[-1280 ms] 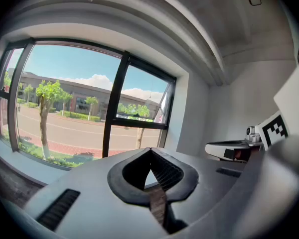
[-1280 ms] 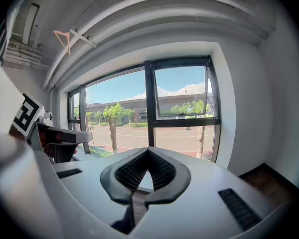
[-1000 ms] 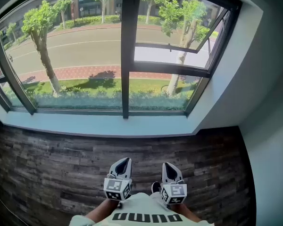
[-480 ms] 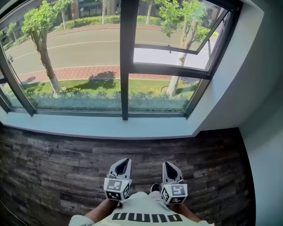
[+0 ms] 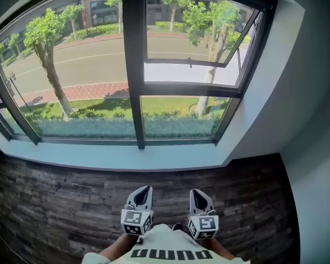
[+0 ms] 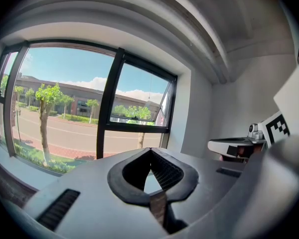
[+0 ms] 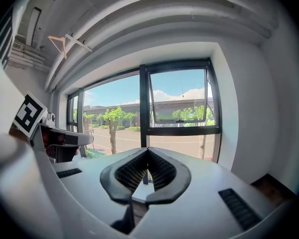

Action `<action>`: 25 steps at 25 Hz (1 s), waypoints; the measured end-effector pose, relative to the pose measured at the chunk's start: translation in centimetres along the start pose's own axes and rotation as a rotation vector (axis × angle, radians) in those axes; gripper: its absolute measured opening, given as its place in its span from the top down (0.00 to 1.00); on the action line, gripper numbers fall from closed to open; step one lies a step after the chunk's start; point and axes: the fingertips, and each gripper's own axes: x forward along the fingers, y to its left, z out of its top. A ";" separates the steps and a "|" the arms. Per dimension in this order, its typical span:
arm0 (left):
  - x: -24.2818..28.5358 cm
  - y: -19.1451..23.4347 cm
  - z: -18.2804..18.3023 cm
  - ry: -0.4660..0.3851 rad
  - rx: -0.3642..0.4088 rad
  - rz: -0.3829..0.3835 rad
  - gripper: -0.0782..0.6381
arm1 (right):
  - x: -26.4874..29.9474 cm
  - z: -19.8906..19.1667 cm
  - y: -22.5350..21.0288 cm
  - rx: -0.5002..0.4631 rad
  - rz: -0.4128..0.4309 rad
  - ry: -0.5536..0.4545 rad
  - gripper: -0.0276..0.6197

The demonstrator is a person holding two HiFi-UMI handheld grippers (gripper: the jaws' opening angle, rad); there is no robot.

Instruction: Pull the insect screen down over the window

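Looking down in the head view, the left gripper [image 5: 144, 190] and right gripper [image 5: 197, 194] hang side by side well below the window [image 5: 133, 92], both closed on nothing. The left gripper view shows its jaws pressed together, facing the window. The right gripper view shows the same, below the window's open sash [image 7: 182, 101]. The insect screen shows nowhere and is probably rolled into the window's top frame. It is likely light, flimsy mesh, best taken by its stiff bottom bar, mid-span.
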 end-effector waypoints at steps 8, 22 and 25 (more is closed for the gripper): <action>7.0 -5.3 1.7 -0.011 -0.008 0.025 0.87 | 1.9 1.8 -8.8 0.002 0.042 -0.027 0.95; 15.7 -8.0 0.9 0.043 0.010 0.024 0.87 | 6.0 -0.1 -18.1 0.025 0.011 0.005 0.95; 19.3 -7.3 1.3 0.038 0.009 0.002 0.87 | 8.2 0.0 -19.7 0.016 -0.009 0.004 0.95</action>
